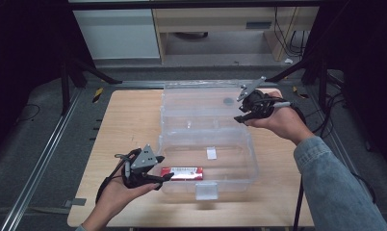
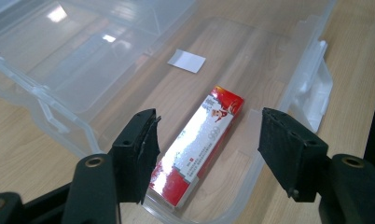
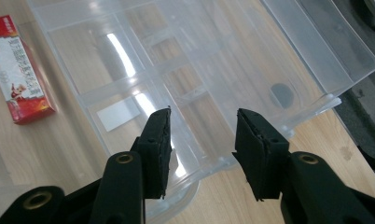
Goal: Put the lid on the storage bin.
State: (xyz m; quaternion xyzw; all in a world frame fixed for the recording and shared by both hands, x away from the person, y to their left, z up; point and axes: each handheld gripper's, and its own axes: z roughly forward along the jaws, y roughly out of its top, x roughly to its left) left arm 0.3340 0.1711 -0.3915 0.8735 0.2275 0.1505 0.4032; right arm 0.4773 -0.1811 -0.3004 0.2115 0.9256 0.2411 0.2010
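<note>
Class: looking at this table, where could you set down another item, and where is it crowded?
Free: the wooden table left of the clear box, and the box floor beyond the red carton. Crowded: the near left corner, where the left tool hovers over the carton.

Open storage box (image 1: pixel 208 139) at frame centre on the surface (image 1: pixel 129 120), lid (image 1: pixel 201 98) lying behind the base. Carton (image 1: pixel 182 173) inside base, lower left part. Left hand-held gripper (image 1: pixel 163 178) lower left beside carton; right hand-held gripper (image 1: pixel 240 108) upper right over lid.
</note>
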